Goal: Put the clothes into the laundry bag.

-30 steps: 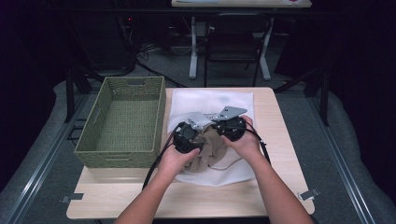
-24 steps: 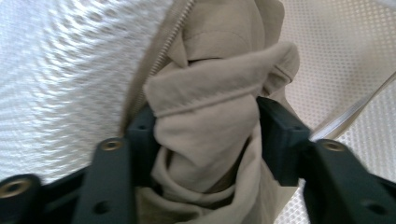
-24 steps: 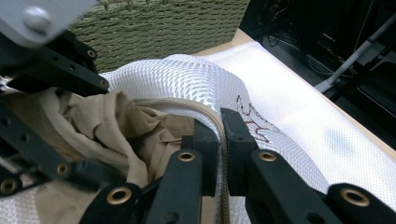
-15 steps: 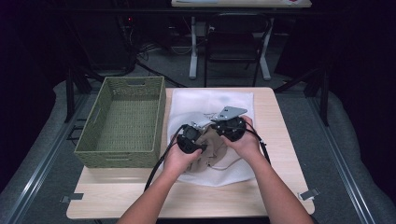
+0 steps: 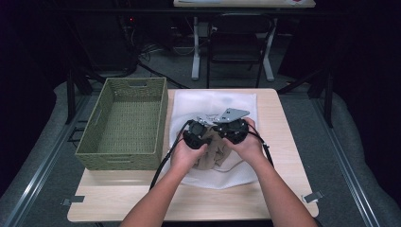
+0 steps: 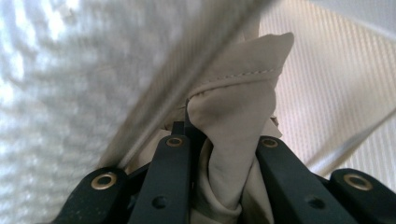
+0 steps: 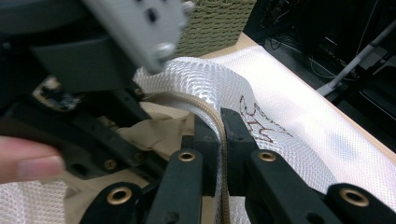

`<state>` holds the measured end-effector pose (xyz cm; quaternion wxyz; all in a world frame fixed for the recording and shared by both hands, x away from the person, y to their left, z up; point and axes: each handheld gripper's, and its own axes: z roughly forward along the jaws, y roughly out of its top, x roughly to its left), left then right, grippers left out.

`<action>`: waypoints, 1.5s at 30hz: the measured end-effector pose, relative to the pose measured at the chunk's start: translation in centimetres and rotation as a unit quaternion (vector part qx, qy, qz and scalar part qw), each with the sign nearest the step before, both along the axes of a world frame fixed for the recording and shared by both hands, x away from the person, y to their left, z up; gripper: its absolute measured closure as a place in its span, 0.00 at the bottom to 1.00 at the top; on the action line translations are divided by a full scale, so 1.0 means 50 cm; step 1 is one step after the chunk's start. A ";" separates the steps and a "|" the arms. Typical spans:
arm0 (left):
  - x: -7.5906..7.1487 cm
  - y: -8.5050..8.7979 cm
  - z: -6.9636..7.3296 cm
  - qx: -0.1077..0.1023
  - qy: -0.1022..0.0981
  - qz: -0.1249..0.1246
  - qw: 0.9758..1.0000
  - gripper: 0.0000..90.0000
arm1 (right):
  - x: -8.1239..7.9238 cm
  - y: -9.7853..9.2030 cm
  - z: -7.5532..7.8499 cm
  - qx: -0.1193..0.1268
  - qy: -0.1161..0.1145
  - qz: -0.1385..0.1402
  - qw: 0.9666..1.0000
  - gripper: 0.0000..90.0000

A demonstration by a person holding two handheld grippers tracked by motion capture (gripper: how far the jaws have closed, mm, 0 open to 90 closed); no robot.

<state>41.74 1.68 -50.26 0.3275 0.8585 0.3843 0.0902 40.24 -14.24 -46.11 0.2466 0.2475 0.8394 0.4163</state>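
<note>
In the middle of the surface (image 5: 283,142), on top of a white mesh laundry bag (image 5: 215,101) spread flat, both hands meet over a bunched beige garment (image 5: 215,156). The left hand-held gripper (image 5: 195,137) has just been closing, and in its own view the jaws now pinch a twisted fold of that beige cloth (image 6: 233,121) between them. The right hand-held gripper (image 5: 231,128) sits clamped tight on the zippered edge of the mesh bag (image 7: 210,109), lifting it into an arch, with the beige fabric (image 7: 159,128) showing just under that raised lip. This looks like light, limp stuff: the garment folds and sags wherever it isn't held, so a pinch on a thick gathered fold, as here, seems the safest hold. The mesh looks thin and a bit slick; the stitched zipper band is the firmest place to grip it, and a grab on the open netting would likely slide or snag. To the left, just beside the bag, stands a green woven basket (image 5: 101,118).
</note>
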 end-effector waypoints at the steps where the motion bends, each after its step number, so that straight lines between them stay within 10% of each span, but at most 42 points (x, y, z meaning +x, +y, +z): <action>1: 0.002 -0.001 0.000 -0.003 0.000 0.003 1.000 0.92 | 0.000 0.000 0.000 0.001 0.000 0.000 1.000 0.96; 7: 0.016 -0.007 -0.001 -0.022 0.001 0.018 1.000 0.91 | 0.000 -0.002 0.001 0.003 0.001 0.000 1.000 0.96; 13: 0.006 -0.008 0.000 -0.007 0.011 0.026 1.000 0.58 | 0.005 -0.005 -0.004 0.005 0.005 -0.002 1.000 0.96; 22: -0.032 0.014 0.024 -0.002 0.002 0.004 1.000 0.37 | 0.006 -0.010 0.000 0.010 0.003 -0.006 1.000 0.96; 45: -0.117 0.113 0.038 -0.010 -0.016 0.016 1.000 0.42 | 0.005 -0.009 0.002 0.011 0.002 -0.007 1.000 0.96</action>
